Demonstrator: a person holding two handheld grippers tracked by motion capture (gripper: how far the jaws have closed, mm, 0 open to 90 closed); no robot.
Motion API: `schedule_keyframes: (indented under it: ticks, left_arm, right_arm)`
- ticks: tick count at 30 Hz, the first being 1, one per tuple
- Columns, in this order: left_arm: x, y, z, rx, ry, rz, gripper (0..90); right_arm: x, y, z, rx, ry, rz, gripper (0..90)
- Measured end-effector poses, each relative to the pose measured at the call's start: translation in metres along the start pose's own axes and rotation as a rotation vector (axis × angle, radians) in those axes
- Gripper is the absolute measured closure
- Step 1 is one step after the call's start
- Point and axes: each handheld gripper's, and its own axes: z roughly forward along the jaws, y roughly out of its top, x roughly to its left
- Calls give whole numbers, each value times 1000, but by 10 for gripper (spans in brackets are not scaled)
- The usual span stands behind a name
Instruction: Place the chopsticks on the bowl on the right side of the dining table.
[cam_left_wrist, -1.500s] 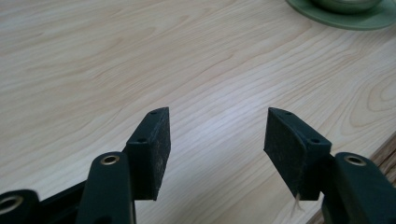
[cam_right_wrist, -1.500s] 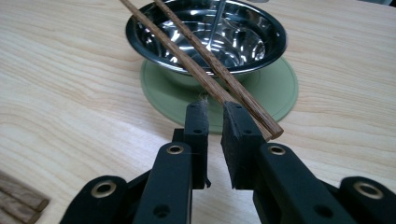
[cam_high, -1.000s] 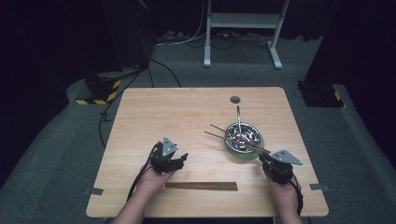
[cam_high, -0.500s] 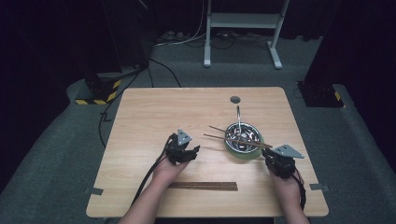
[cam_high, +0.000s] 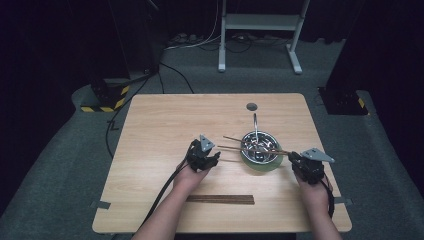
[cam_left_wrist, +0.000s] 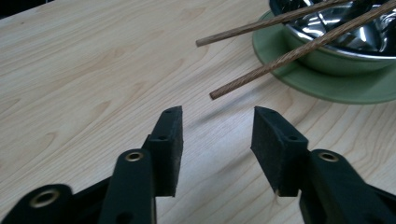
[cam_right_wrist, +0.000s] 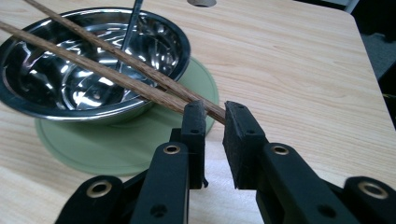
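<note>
A pair of chopsticks (cam_right_wrist: 116, 70) is being gripped at its near end by the right hand-held gripper (cam_right_wrist: 214, 112), the sticks lying across the steel bowl (cam_right_wrist: 93, 65) (itself seated on a green saucer (cam_right_wrist: 116, 144)) on the bench (cam_high: 165, 125). The left hand-held gripper (cam_left_wrist: 215, 123) is being held wide apart, ungrasping, just short of the sticks' free tips.

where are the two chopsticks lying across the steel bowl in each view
High view: chopsticks right of centre, lying across the bowl between the two grippers.
Left gripper view: their free tips top right, above and beyond the open jaws.
Right gripper view: they run from top left down to the right gripper, whose jaws sit around their ends.
Shared landmark: the green mat under the bowl.
</note>
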Motion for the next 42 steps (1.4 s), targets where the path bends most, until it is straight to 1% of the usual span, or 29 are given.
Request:
schedule_keyframes:
  ticks: [1,2,3,4,5,6,7,8,12,13,17,18,20,21,23,24,26,27,29,31,32,33,34,36,38,39,40,41,42]
  left_arm:
    - [-1,0,1,-4,-4,-11,553]
    - [0,1,1,10,-11,10,564]
    - [-2,1,3,-7,-13,-11,579]
    - [-1,0,2,17,-9,5,594]
    - [-1,-1,4,12,-13,3,602]
    - [-3,-2,5,9,-5,-15,611]
    - [-2,-2,5,22,-9,-2,623]
    - [-3,-3,6,12,-12,-18,632]
    - [-6,-3,5,18,-19,-9,654]
    - [-5,-3,5,19,-24,9,657]
    - [-7,-3,5,-3,-28,-16,666]
    - [-7,-3,5,3,-34,-10,668]
    - [-9,-3,5,6,-32,-17,667]
    - [-8,-4,5,12,-37,5,667]
    - [-10,-5,5,9,-37,-7,667]
    - [-9,-5,4,17,-43,10,668]
    - [-12,-5,4,-1,-45,-10,669]
    - [-12,-5,4,8,-51,3,669]
    - [-13,-5,4,8,-48,10,669]
    - [-13,-4,5,8,-50,8,672]
    - [-14,-4,5,-6,-48,-11,674]
    - [-14,-4,5,-4,-51,-8,677]
    - [-13,-3,5,3,-49,8,678]
    - [-17,-3,8,-22,-46,-10,678]
    - [-16,-3,10,-13,-37,20,672]
    - [-17,-3,12,-20,-25,-9,672]
    - [-16,-3,13,-21,-22,16,670]
    - [-16,-3,15,-32,-17,-8,668]
    - [-14,-2,15,-21,-16,17,665]
  right_arm:
    - [0,0,1,1,-6,0,775]
    - [-1,0,2,3,-6,0,775]
    - [-2,1,3,3,-8,-1,774]
    - [-3,1,3,6,-9,2,773]
    - [-3,2,5,4,-11,3,772]
    - [-4,2,6,5,-13,4,772]
    - [-4,3,7,10,-15,8,772]
    - [-5,4,8,9,-15,5,771]
    - [-8,7,15,17,-24,4,771]
    - [-8,7,15,18,-19,2,772]
    - [-11,9,19,26,-25,4,771]
    - [-11,9,20,27,-25,7,771]
    - [-12,10,21,28,-27,0,772]
    - [-12,11,21,27,-31,-3,773]
    - [-14,13,22,27,-32,-6,773]
    - [-14,14,22,30,-34,-2,772]
    - [-15,16,23,28,-35,-5,772]
    - [-16,17,24,20,-37,-8,773]
    - [-17,17,25,33,-37,-7,773]
    - [-17,17,24,33,-41,-12,771]
    - [-17,17,23,32,-41,-15,769]
    - [-17,17,21,26,-42,-21,766]
    - [-16,17,19,23,-44,-15,760]
    - [-14,16,14,11,-42,-26,735]
    - [-12,15,9,-2,-41,-31,716]
    - [-11,14,7,-10,-41,-30,707]
    - [-10,13,5,-16,-38,-30,700]
    - [-9,12,3,-17,-33,-27,692]
    - [-8,11,3,-18,-32,-29,685]
